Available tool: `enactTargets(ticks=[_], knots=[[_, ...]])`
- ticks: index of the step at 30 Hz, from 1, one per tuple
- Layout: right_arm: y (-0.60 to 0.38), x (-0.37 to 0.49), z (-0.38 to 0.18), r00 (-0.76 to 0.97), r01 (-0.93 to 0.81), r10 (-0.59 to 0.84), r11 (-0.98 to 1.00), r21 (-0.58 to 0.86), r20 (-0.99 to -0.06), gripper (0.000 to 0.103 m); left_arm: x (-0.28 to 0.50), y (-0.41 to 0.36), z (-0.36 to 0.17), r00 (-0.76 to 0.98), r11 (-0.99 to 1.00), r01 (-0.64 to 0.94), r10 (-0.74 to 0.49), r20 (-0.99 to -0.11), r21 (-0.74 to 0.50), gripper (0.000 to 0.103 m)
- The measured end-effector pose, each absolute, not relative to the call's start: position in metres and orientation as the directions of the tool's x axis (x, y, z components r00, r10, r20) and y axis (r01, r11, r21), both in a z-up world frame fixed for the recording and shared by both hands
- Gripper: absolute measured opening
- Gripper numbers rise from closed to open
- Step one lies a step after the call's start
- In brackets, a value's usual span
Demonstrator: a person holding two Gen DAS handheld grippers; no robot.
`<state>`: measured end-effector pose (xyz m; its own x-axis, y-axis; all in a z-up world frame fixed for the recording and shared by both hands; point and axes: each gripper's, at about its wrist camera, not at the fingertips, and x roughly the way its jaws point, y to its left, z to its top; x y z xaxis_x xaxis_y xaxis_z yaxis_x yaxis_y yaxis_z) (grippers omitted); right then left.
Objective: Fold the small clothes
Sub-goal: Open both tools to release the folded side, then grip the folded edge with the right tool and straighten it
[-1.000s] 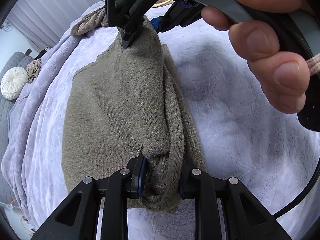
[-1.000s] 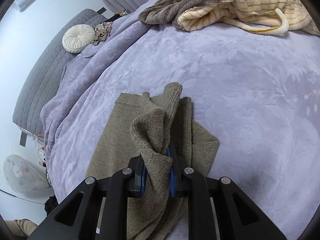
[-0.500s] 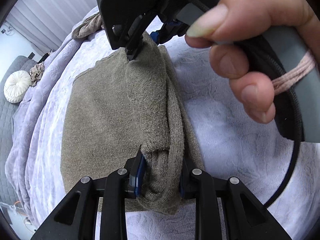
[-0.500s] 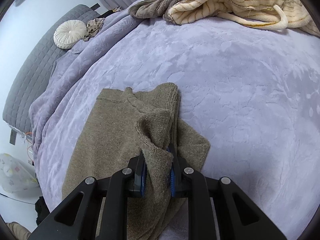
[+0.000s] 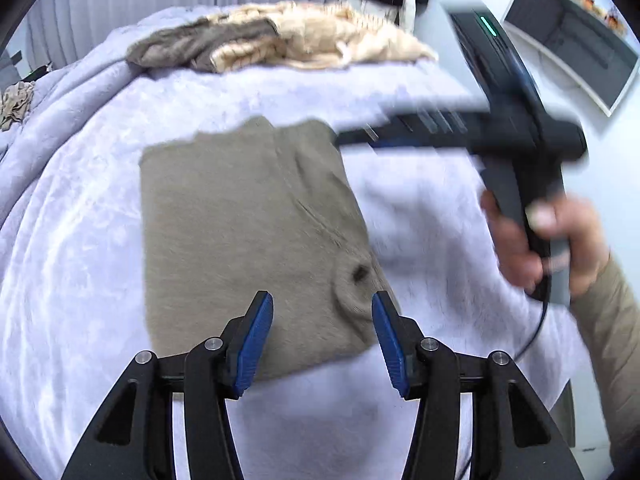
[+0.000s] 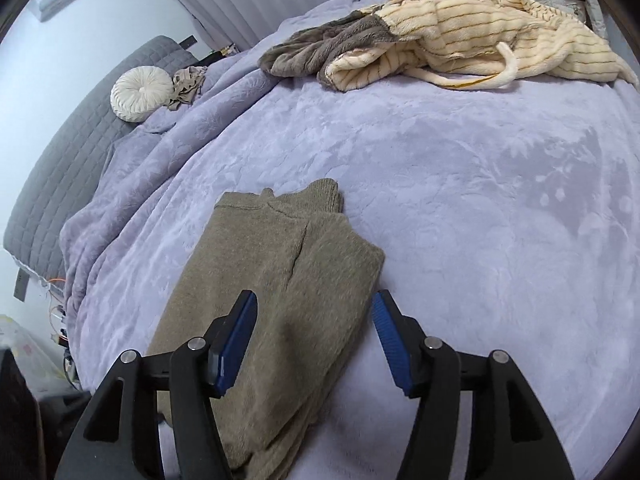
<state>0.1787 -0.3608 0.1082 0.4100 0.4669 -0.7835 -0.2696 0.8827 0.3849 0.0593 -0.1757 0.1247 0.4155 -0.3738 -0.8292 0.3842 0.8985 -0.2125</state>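
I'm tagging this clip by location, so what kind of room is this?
Most likely a bedroom: a wide bed under a lilac plush blanket, a grey quilted headboard with a round white cushion against it, and clothes heaped on the bed.

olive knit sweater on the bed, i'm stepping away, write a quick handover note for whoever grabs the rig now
Left tool: jaws have just been opening, now open, nothing pinched; it sits above the near edge of the olive-brown knit sweater.
Right tool: jaws have just been opening, now open and empty, over the sweater's other end.
Sweater lies flat on the lavender plush blanket, one side folded in over the body, released by both tools.
Done: first lengthwise fold.
Left: probably the remaining folds, then the cream striped fleece garment and the grey-brown fleece piece heaped at the far edge.
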Motion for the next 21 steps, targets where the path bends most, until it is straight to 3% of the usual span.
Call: enactTargets(ticks=[4, 9, 15, 21], knots=[[-0.358, 0.129, 0.116, 0.443, -0.3, 0.51, 0.859, 0.415, -0.737, 0.064, 0.078, -0.145, 0.127, 0.449, 0.898, 0.338, -0.416, -0.791, -0.281, 0.053], [-0.331, 0.1, 0.102, 0.367, -0.348, 0.639, 0.769, 0.537, -0.676, 0.064, 0.1, -0.131, 0.079, 0.389, 0.941, 0.254, -0.31, -0.868, -0.223, 0.053], [-0.336, 0.1, 0.052, 0.327, -0.194, 0.447, 0.894, 0.404, -0.832, 0.059, 0.101, -0.097, 0.077, 0.397, 0.935, 0.238, -0.34, -0.853, -0.262, 0.053], [-0.348, 0.106, 0.082, 0.43, -0.183, 0.479, 0.876, 0.446, -0.765, 0.069, 0.121, -0.074, 0.073, 0.377, 0.916, 0.17, -0.402, -0.834, -0.364, 0.053]])
